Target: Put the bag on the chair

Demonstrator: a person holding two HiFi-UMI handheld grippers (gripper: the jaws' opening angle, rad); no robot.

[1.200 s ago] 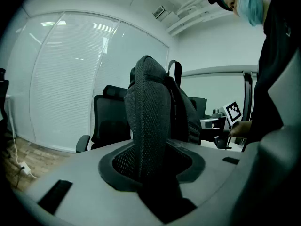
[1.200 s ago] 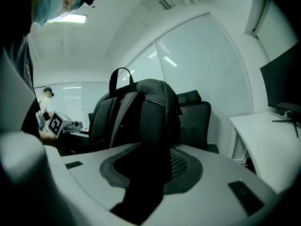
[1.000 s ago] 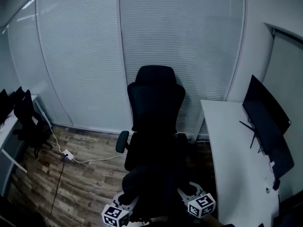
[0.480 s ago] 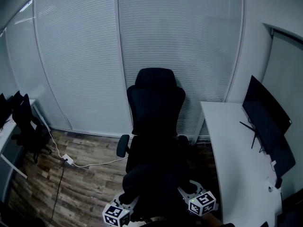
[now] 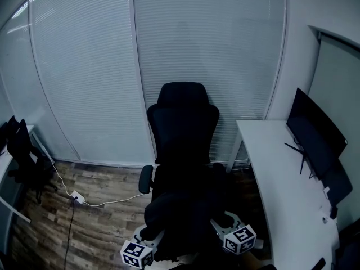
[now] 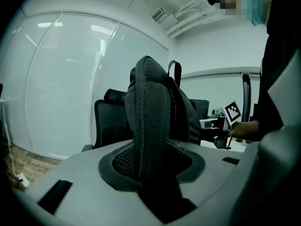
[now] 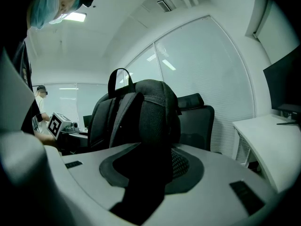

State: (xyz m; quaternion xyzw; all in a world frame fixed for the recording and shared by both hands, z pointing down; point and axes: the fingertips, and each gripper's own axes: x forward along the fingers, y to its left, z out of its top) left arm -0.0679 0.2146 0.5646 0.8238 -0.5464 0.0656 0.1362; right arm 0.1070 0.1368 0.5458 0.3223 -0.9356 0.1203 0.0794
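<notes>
A black office chair (image 5: 183,128) faces me in front of the blinds. Before its seat, low in the head view, hangs a black backpack (image 5: 183,218) between my two grippers. My left gripper (image 5: 147,246) is at the bag's left side and my right gripper (image 5: 225,232) at its right. In the left gripper view the jaws (image 6: 150,173) are shut on a mesh shoulder strap (image 6: 148,121), with the chair (image 6: 107,126) behind. In the right gripper view the jaws (image 7: 150,173) are shut on a dark strap (image 7: 150,140) of the backpack (image 7: 136,112), with the chair (image 7: 200,121) beyond it.
A white desk (image 5: 281,196) with a dark monitor (image 5: 312,131) runs along the right, close to the chair. A white cable and power strip (image 5: 77,197) lie on the wood floor at left. Another black chair (image 5: 25,156) stands at the far left.
The head view has drifted slightly rightward, so the chair and the room sit a little further left. Both grippers still hold the bag in the same place.
</notes>
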